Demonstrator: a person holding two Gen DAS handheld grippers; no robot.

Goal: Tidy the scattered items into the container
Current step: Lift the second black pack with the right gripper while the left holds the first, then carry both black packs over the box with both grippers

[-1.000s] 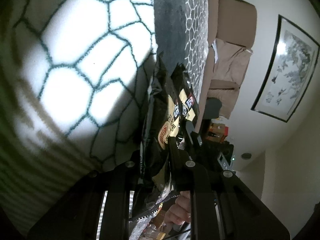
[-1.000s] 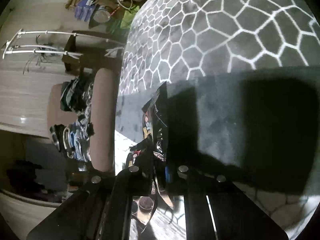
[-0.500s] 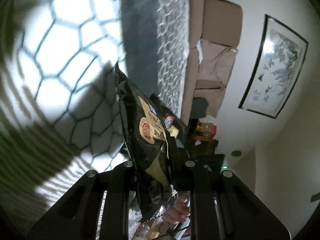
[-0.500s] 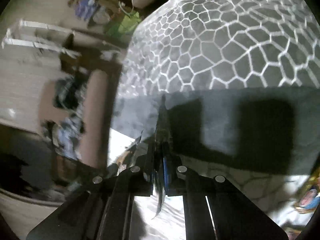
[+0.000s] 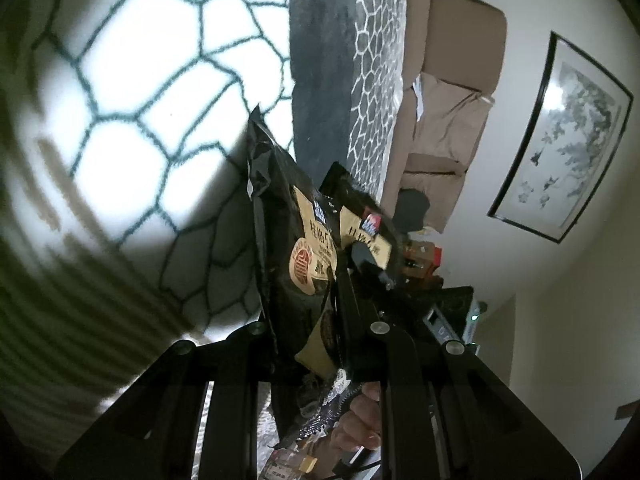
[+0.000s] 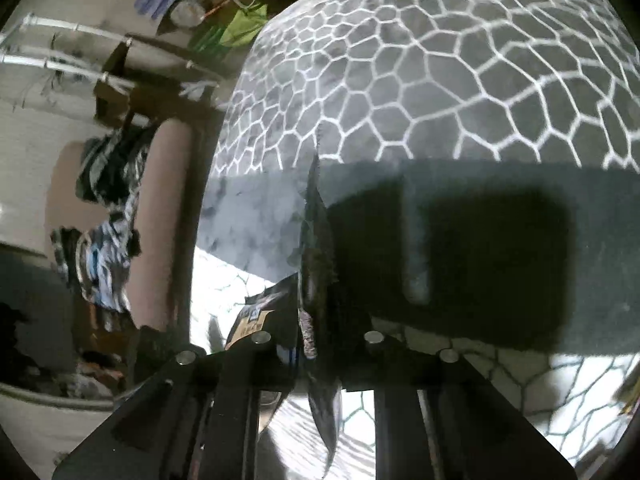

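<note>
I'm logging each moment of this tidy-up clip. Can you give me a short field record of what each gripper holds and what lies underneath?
left gripper: shut on a black and gold foil snack packet
right gripper: shut on a dark snack packet seen edge-on
surface below: grey rug with white honeycomb lines
background: brown sofa, black-framed ink picture on the wall
person: bare hand behind the left gripper
container: cannot tell
</note>
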